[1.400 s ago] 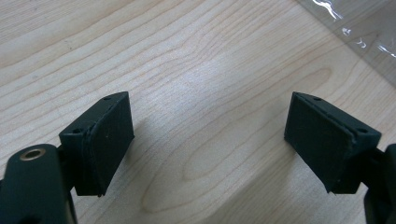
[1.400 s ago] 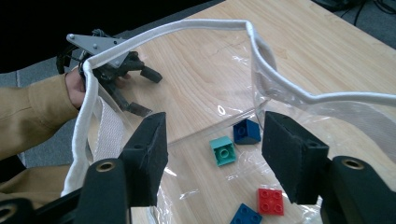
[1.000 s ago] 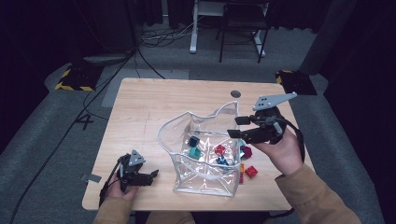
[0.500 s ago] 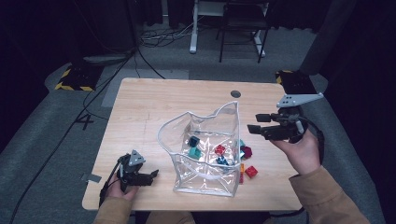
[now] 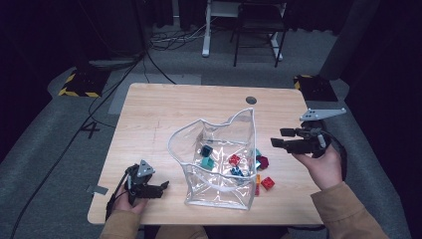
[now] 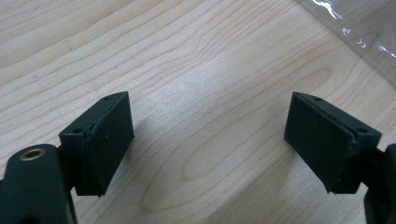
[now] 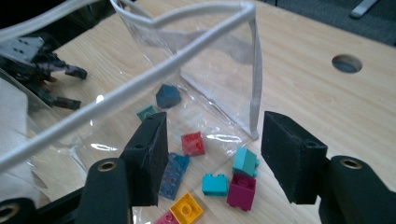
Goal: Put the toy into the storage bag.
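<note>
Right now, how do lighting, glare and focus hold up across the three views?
High view: dark surroundings, lit table, soft detail. Left gripper view: sharp wood grain, soft shadows under the left tool. Right gripper view: glare streaks on the clear bag, bricks sharp, near edge blurred.

Lab or test studio: wooden tabletop (image 5: 164, 114) with cable hole (image 5: 251, 100), grey carpet (image 5: 45, 149), dark curtains (image 5: 114, 25), floor cables (image 5: 169, 42), hazard-striped floor plates (image 5: 79, 84).
</note>
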Available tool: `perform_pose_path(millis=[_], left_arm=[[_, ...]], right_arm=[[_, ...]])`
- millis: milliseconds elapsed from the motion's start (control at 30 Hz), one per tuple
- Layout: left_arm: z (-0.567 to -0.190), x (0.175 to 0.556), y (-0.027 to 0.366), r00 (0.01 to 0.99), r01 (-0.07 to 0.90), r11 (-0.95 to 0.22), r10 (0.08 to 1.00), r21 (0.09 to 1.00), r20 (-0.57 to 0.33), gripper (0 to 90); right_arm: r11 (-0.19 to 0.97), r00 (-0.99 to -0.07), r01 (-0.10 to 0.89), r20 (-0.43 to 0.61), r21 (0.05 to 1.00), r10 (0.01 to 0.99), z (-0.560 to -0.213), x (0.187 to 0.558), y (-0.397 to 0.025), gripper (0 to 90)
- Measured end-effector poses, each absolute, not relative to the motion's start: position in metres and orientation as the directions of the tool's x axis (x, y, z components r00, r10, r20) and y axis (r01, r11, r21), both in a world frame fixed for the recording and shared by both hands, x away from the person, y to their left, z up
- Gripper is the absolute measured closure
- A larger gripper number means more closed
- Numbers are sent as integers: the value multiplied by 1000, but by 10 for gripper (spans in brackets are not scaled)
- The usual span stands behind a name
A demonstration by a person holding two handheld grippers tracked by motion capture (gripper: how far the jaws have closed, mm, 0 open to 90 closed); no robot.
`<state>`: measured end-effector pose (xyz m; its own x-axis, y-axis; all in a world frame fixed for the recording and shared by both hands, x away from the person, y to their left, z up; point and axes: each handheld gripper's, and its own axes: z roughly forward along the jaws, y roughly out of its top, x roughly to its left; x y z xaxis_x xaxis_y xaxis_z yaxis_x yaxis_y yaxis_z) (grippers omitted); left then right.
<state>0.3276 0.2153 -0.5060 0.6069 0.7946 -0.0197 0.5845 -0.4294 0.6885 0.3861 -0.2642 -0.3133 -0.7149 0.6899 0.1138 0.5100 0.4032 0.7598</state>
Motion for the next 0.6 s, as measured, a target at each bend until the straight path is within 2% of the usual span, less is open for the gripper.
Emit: perform_pose_path(millis=[600], left_arm=[[-506, 327, 215, 606, 586, -427, 795, 689, -23, 160]], right_arm=[[441, -678, 612, 147, 657, 721, -396, 399, -255, 438]])
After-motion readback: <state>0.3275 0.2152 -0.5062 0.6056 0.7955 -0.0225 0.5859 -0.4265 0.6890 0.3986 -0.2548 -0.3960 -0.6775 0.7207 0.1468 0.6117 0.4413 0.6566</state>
